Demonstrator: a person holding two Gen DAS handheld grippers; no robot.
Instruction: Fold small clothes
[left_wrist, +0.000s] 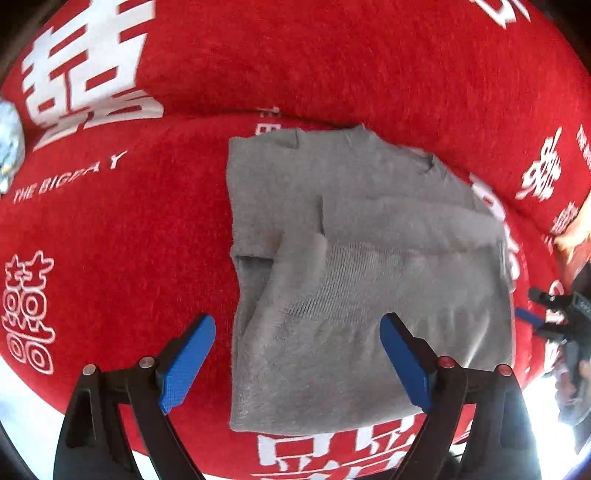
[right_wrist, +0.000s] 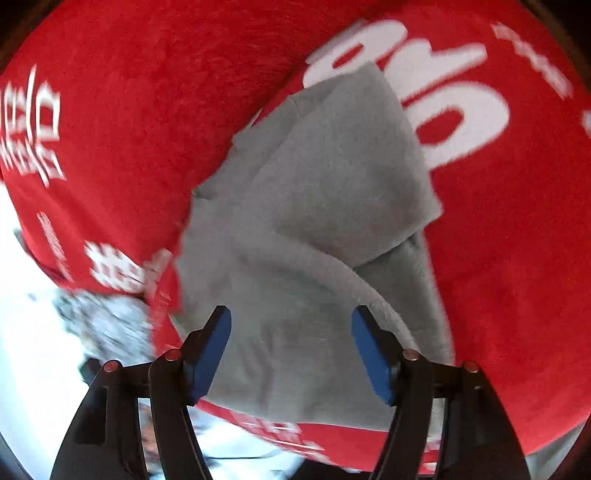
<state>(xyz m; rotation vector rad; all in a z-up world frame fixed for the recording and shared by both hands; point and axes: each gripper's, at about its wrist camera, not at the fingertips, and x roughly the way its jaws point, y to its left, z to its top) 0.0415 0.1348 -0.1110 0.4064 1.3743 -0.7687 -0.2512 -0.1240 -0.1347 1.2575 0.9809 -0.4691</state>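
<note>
1. Right wrist view: motion blur smears the white print on the red cloth (right_wrist: 517, 258); the characters cannot be read.
2. Same view, a pale crumpled item (right_wrist: 107, 325) at lower left is blurred; its nature cannot be told.
3. Left wrist view: the right gripper (left_wrist: 532, 319) is cut by the right edge; only one blue fingertip shows.
4. A pale object (left_wrist: 9, 147) is cut by the left edge; unidentifiable.
5. The grey garment (left_wrist: 351, 277) covers part of the cloth's print.
6. Folded layers hide the garment's lower surfaces.

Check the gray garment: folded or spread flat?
Partly folded: the gray garment lies on the red blanket with layers overlapping, a flap doubled over.
</note>
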